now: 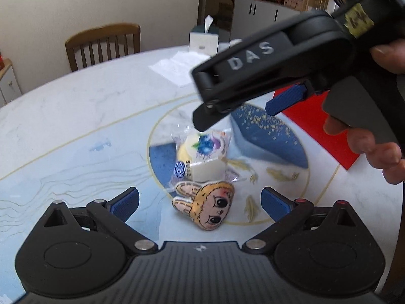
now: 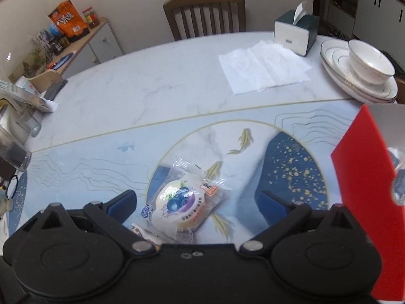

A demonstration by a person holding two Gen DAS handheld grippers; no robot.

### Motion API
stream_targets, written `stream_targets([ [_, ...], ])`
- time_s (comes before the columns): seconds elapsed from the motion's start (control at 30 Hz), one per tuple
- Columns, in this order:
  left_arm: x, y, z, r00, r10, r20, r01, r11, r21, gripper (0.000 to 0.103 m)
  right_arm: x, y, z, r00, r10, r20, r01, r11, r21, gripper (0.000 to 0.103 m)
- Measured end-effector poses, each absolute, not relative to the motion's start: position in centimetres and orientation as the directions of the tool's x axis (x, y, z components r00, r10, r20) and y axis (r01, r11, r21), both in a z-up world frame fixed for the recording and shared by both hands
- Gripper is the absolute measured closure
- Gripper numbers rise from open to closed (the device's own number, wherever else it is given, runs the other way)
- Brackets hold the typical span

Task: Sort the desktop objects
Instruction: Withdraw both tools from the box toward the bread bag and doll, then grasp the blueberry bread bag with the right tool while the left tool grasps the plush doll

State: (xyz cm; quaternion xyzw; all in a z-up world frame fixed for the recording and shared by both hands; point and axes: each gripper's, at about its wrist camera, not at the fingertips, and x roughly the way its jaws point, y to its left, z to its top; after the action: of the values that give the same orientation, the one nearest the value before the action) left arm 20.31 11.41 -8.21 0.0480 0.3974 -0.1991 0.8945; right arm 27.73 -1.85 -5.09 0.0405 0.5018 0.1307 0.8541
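Marble-patterned desk [image 2: 152, 81], printed with a gold-ringed circle and gold fish, filling both views. Red box [image 2: 364, 202] at the right edge, standing open-sided, something clear-wrapped just visible inside. Stacked white plates [image 2: 336, 76] with a bowl [image 2: 369, 63] on top at the far right, near a dark green tissue box [image 2: 296, 33] and a flattened white tissue [image 2: 263, 65]. Wooden chair [image 2: 205, 12] behind the desk.

Left tongs [image 1: 200, 202] spread wide, holding nothing, low over the desk with the bunny-face plush [image 1: 205, 205] lying between the blue pads. Right tongs [image 2: 197, 205] likewise spread wide and empty, hovering above the wrapped blueberry pastry [image 2: 179, 202], seen from the left wrist camera as a black tool marked "DAS" gripped in the right hand [image 1: 374, 141].

Wrapped blueberry pastry inside the gold-ringed circle, flat on the desk, touching the bunny-face plush at its near edge. Red box well to the right of both.
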Motion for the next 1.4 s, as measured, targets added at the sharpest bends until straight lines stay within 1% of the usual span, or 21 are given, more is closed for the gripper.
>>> stream_targets([
  [0.13, 20.4, 11.4, -9.0, 0.623, -0.306, -0.719, 0.392, 0.918, -0.051, 0.0, 28.6, -0.9, -6.3, 0.443, 0.253, -0.86, -0.161, 0.966, 0.201, 0.001],
  [0.4, 21.2, 11.8, -10.7, 0.597, -0.317, -0.737, 0.381, 0.92, -0.088, 0.0, 29.9, 0.4, -8.2, 0.399, 0.239, -0.885, -0.137, 0.97, 0.2, 0.002],
  [0.7, 21.1, 11.7, -11.4, 0.59, -0.329, -0.737, 0.391, 0.915, -0.096, 0.002, 30.6, 1.0, -10.3, 0.346, 0.225, -0.911, -0.134, 0.973, 0.19, 0.006],
  [0.83, 20.8, 11.5, -11.5, 0.584, -0.338, -0.738, 0.408, 0.908, -0.093, 0.01, 30.6, 1.4, -10.6, 0.329, 0.232, -0.915, -0.142, 0.97, 0.195, 0.011],
  [0.9, 20.7, 11.4, -11.6, 0.582, -0.339, -0.739, 0.412, 0.907, -0.092, 0.014, 30.6, 1.6, -10.7, 0.321, 0.235, -0.918, -0.146, 0.969, 0.197, 0.019],
  [0.93, 20.7, 11.4, -11.6, 0.581, -0.34, -0.74, 0.413, 0.906, -0.093, 0.019, 30.5, 1.7, -10.7, 0.32, 0.238, -0.917, -0.15, 0.969, 0.199, 0.02],
  [0.97, 20.7, 11.4, -11.6, 0.579, -0.34, -0.741, 0.413, 0.906, -0.093, 0.024, 30.5, 1.7, -10.7, 0.321, 0.24, -0.916, -0.153, 0.968, 0.2, 0.022],
  [1.0, 20.7, 11.4, -11.7, 0.577, -0.339, -0.743, 0.412, 0.906, -0.094, 0.027, 30.5, 1.7, -10.6, 0.323, 0.243, -0.915, -0.156, 0.967, 0.202, 0.027],
  [1.07, 20.7, 11.4, -11.8, 0.569, -0.344, -0.747, 0.414, 0.905, -0.101, 0.036, 30.4, 1.7, -10.5, 0.326, 0.244, -0.913, -0.161, 0.966, 0.201, 0.032],
  [1.1, 20.7, 11.3, -11.8, 0.568, -0.344, -0.748, 0.415, 0.904, -0.101, 0.038, 30.4, 1.6, -10.5, 0.328, 0.244, -0.913, -0.159, 0.967, 0.201, 0.039],
  [1.17, 20.6, 11.2, -11.8, 0.567, -0.344, -0.748, 0.416, 0.904, -0.101, 0.045, 30.4, 1.3, -10.4, 0.33, 0.249, -0.911, -0.155, 0.966, 0.208, 0.043],
  [1.23, 20.5, 11.2, -11.7, 0.564, -0.35, -0.748, 0.419, 0.902, -0.106, 0.049, 30.3, 1.0, -10.3, 0.331, 0.257, -0.908, -0.151, 0.964, 0.217, 0.045],
  [1.3, 20.4, 11.1, -11.7, 0.561, -0.351, -0.75, 0.423, 0.9, -0.105, 0.05, 30.1, 0.7, -10.1, 0.337, 0.255, -0.906, -0.151, 0.965, 0.215, 0.048],
  [1.4, 20.5, 10.9, -11.6, 0.55, -0.36, -0.754, 0.426, 0.897, -0.118, 0.052, 29.7, 0.2, -10.0, 0.342, 0.249, -0.906, -0.149, 0.967, 0.209, 0.048],
])
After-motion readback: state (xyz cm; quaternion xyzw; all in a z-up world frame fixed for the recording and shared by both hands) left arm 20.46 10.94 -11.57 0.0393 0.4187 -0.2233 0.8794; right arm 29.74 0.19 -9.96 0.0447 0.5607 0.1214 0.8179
